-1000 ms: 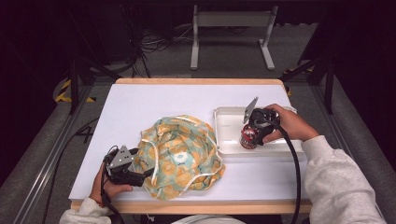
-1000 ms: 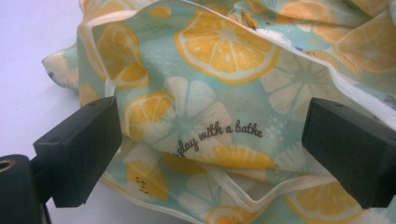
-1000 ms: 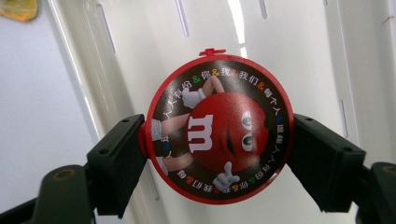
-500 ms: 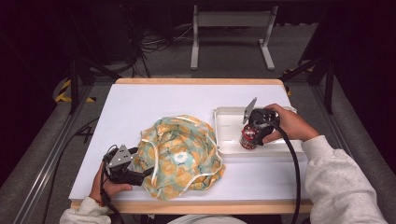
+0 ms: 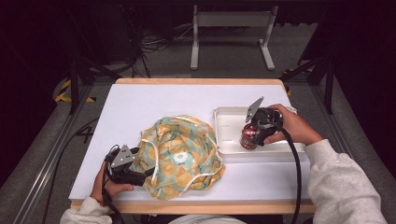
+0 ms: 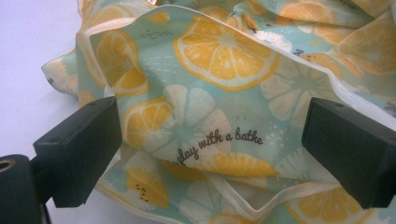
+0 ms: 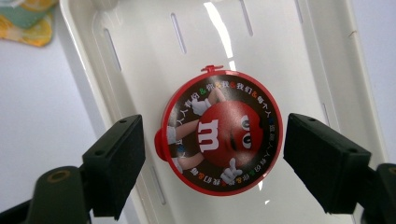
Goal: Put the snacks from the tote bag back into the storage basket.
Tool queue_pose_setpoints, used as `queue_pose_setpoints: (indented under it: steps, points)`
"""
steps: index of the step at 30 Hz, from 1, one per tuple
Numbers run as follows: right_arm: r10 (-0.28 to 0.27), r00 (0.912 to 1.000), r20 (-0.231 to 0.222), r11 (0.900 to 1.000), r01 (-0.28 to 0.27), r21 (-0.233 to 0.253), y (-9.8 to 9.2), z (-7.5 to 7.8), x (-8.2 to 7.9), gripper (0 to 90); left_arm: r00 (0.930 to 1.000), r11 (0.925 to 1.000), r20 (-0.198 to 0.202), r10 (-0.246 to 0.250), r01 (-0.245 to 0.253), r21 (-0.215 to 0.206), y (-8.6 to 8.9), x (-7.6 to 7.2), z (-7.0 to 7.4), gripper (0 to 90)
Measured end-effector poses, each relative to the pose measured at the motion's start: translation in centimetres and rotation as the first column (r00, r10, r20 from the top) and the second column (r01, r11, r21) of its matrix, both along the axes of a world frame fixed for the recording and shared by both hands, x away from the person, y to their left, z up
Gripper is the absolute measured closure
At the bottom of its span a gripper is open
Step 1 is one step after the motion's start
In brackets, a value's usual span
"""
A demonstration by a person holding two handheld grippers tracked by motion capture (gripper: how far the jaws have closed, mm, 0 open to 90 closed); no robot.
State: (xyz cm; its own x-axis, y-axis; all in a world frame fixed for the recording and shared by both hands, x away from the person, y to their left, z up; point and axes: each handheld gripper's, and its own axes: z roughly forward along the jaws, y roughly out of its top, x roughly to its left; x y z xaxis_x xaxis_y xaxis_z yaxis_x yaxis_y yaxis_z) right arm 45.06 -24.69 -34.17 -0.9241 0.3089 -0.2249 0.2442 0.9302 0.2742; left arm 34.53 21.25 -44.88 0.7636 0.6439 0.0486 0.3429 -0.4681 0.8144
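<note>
A round red candy tin with a cartoon lid [image 7: 219, 133] stands upright in the near left part of a shallow white plastic tray [image 5: 229, 120] on the right of the white table [image 5: 140, 107], and the right gripper [image 7: 212, 158] hangs over it with its jaws spread wide to either side of the lid, not touching. On the near left, the left gripper [image 6: 210, 149] has its jaws wide apart against the edge of a crumpled pale-green cloth bag printed with lemon slices [image 5: 180, 154].

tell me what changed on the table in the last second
Nothing visibly moved. The left gripper sits open at the edge of the lemon-print bag, as before. The right gripper stays open above the red candy can standing in the white tray.
</note>
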Motion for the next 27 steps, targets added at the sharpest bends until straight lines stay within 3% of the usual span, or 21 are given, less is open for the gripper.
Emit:
queue_pose_setpoints:
  steps: [8,20,27]
  points:
    - [-0.049,0.9982,0.034,0.996,0.046,0.072,-0.3,0.4,-0.3,16.2,1.0000,1.0000,-0.001,0.002,-0.002,-0.004,0.0,0.0,0.0,5.5]
    - [-0.071,0.9916,0.108,0.988,0.055,0.144,-0.6,0.6,-1.6,12.0,1.0000,1.0000,0.002,0.000,0.000,0.003,0.0,0.0,0.0,5.5]
    - [-0.090,0.9908,0.102,0.982,0.071,0.177,-1.3,0.4,-2.0,12.8,1.0000,1.0000,-0.004,0.002,-0.002,0.001,-0.1,0.0,0.0,5.6]
